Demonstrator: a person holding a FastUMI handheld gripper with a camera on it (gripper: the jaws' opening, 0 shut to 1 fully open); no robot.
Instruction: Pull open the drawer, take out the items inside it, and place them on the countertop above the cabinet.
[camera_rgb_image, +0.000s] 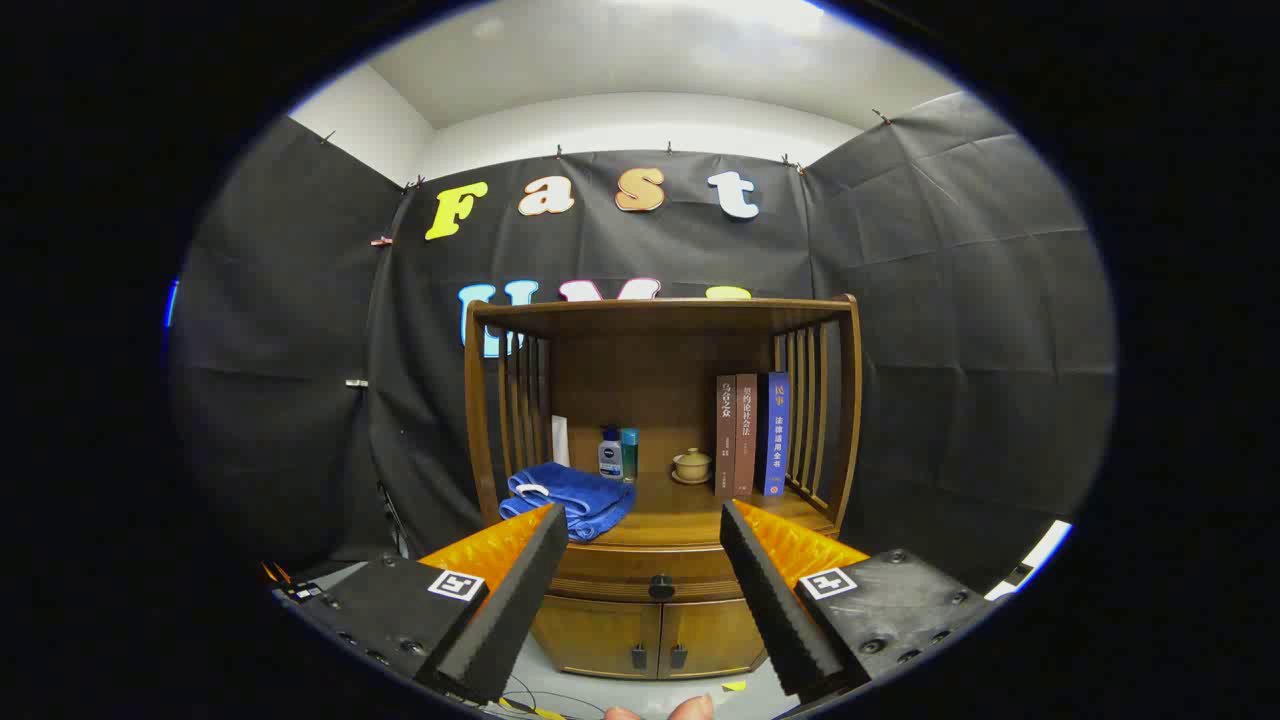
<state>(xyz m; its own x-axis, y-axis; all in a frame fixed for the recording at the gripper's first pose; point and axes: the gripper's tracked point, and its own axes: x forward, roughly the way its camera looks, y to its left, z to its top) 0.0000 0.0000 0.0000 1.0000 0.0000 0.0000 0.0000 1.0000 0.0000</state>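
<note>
Blue towel (568, 498) folded at counter's (690, 515) left front edge; bottles (617, 453) behind it. Lidded cup (691, 465) mid-counter, books (752, 434) upright against right slats. Gripper (640, 540) spread wide, empty, fingers framing drawer knob (661, 586) well ahead, likely lining up for pull. Drawer (650, 574) shut under counter, contents hidden.

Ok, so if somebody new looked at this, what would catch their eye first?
Probably the wooden cabinet dead ahead, with its drawer closed and the dark knob sitting between the fingers of the open claw. Next, the blue towel on the countertop's left and the three upright books on the right.
</note>
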